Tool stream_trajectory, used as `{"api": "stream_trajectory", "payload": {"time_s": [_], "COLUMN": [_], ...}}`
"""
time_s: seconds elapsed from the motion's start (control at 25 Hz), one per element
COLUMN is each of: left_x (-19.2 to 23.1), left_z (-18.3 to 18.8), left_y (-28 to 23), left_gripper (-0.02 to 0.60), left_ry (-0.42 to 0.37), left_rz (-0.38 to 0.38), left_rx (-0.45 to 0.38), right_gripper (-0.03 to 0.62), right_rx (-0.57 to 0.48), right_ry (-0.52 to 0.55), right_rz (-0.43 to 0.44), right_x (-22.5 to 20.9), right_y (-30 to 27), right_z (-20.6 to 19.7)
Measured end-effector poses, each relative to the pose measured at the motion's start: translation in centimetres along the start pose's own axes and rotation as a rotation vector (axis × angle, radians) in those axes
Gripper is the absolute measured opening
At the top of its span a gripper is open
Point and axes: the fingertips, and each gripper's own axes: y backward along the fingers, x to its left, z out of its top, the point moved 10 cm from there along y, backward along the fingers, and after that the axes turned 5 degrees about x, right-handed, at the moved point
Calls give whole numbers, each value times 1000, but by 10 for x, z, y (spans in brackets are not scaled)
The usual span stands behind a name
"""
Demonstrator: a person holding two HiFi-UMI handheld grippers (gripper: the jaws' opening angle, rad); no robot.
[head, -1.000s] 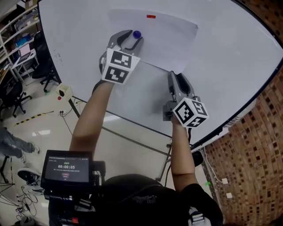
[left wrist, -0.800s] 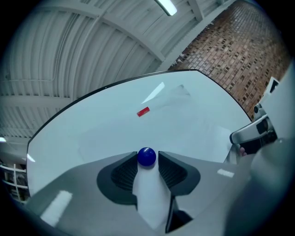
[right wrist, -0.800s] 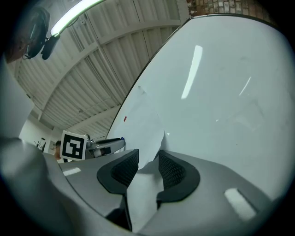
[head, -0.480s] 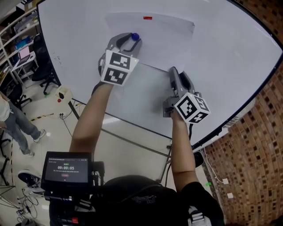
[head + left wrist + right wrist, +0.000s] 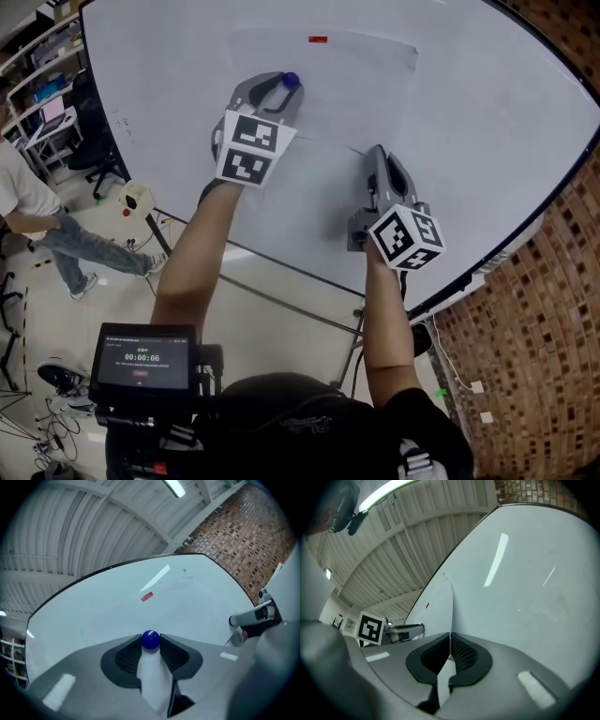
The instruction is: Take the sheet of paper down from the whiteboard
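A white sheet of paper (image 5: 361,94) lies on the whiteboard (image 5: 487,122), pinned by a red magnet (image 5: 319,39) at its top and a blue magnet (image 5: 291,81) at its left. My left gripper (image 5: 279,84) reaches up to the blue magnet (image 5: 150,639); its jaws are closing and the pads touch the ball on both sides. My right gripper (image 5: 378,155) is shut on the sheet's lower right corner. In the right gripper view the paper's edge (image 5: 451,616) runs straight between the closed pads of the right gripper (image 5: 450,644).
A person (image 5: 37,211) walks across the floor at the far left, near office chairs and shelves (image 5: 47,103). A brick wall (image 5: 534,356) stands to the right of the board. A small screen (image 5: 141,361) hangs at my chest.
The right gripper's jaws have closed on the paper's lower corner and the hand has risen a little. The left jaws have narrowed round the blue magnet. A person has walked in at left.
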Motion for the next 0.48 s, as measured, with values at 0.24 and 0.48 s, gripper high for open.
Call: {"api": "stream_trajectory", "payload": {"time_s": [0.24,0.48], "left_x": [-18,-10], "left_z": [-12,-39], "left_y": [15,64], "left_gripper": [123,123], "left_ry": [97,237], "left_rz": [13,74], "left_rx": [-57,-94], "right_gripper": [12,12], "right_rx": [-14,-1], "right_ry": [65,157], "right_rz": [-36,-124], "right_x": [-1,7], "right_y": [11,25], "right_z": [-4,-16]}}
